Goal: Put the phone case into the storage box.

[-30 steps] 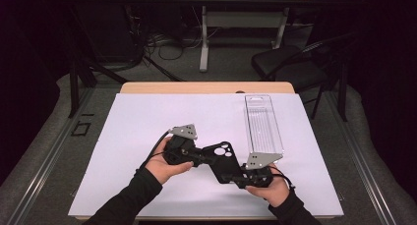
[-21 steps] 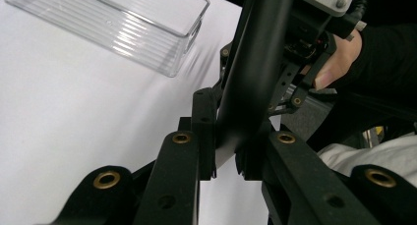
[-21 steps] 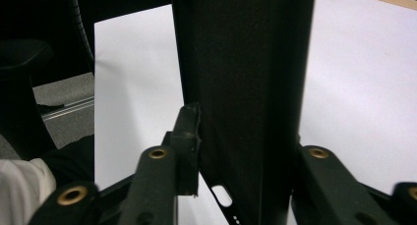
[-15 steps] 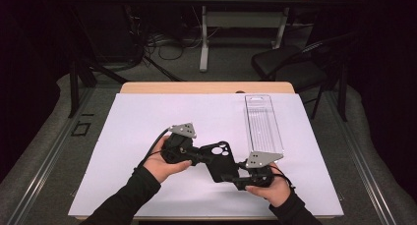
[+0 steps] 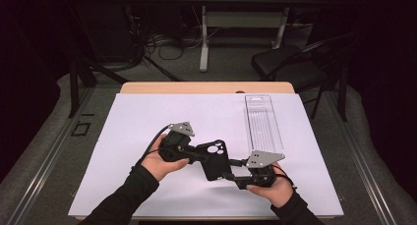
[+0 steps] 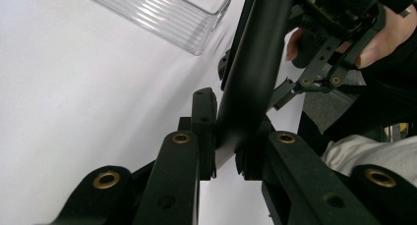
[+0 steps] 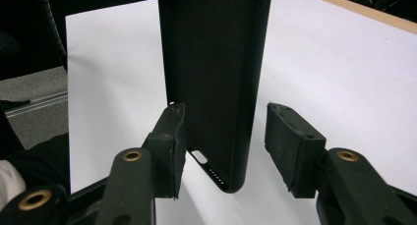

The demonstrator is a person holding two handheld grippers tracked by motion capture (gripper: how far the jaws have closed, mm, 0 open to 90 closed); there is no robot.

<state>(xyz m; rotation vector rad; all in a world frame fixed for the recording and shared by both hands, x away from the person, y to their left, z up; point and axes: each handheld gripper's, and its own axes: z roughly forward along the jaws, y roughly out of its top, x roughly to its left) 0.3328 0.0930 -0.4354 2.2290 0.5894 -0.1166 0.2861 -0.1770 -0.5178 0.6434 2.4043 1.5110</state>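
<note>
The left hand-held gripper [image 5: 194, 154] is clamping a black phone case [image 5: 213, 158] while the right hand-held gripper [image 5: 235, 170], jaws just opening, is letting go, the clear tray [image 5: 264, 124] lying empty at the far right.

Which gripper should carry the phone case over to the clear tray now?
Left, probably. The left gripper is clamped on the phone case, while the right gripper has just been opening, one pad clear of the case. The clear tray lies beyond the right hand.
</note>
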